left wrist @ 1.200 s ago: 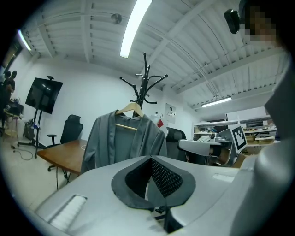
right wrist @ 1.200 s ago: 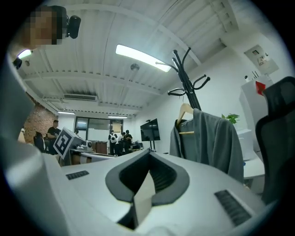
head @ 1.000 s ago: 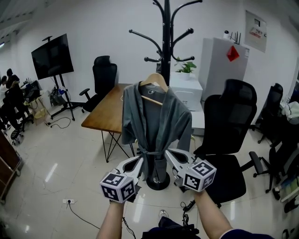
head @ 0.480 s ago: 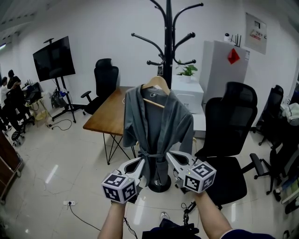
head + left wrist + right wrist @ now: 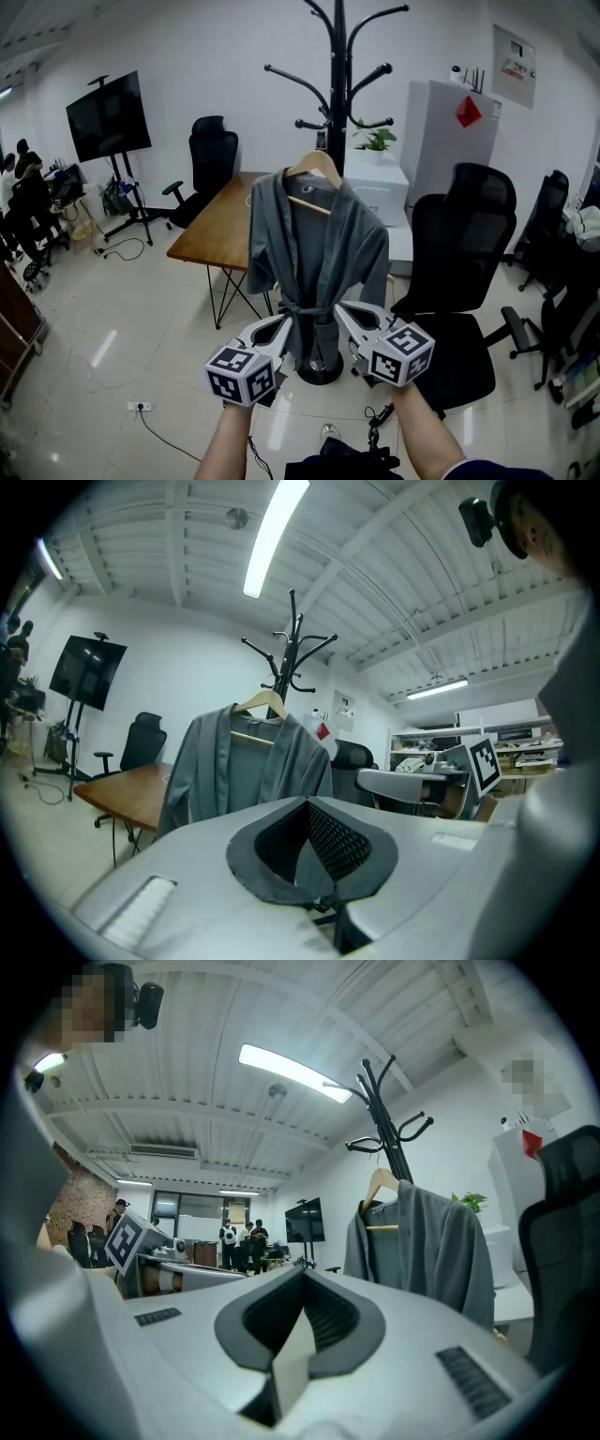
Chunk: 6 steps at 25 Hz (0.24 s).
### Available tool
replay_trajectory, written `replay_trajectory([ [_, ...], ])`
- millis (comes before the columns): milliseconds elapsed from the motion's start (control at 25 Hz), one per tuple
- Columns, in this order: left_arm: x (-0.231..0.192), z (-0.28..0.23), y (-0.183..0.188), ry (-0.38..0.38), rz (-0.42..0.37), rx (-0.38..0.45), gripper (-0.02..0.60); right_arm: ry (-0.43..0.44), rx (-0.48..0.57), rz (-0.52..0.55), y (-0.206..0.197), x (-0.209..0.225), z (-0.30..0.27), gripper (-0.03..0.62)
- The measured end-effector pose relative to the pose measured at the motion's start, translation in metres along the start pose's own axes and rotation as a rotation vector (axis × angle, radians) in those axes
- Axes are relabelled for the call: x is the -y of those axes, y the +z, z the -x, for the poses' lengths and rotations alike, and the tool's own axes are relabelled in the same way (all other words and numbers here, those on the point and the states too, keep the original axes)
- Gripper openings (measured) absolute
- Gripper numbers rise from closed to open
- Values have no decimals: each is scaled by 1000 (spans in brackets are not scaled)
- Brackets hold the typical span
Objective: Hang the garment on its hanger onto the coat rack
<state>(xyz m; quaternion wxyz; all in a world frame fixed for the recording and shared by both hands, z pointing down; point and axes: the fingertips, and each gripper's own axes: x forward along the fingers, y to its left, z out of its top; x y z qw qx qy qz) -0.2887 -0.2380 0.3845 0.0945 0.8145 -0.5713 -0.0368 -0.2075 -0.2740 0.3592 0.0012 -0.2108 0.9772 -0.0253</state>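
Bathrobe [image 5: 317, 248] is hanging by its hanger [image 5: 315, 166] on the coat rack [image 5: 338, 84], seemingly finished; I'm holding left gripper [image 5: 282, 322] and right gripper [image 5: 339, 309] clenched, empty.

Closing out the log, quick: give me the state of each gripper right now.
Left gripper: closed, nothing between the jaws.
Right gripper: closed, nothing between the jaws.
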Motion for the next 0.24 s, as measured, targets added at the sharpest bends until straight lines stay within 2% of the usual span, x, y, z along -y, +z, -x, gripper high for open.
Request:
replay_trajectory([
  [240,0,-2,-3,-3,1,-4,-9,2,-4,5,-2,0,-1,8],
])
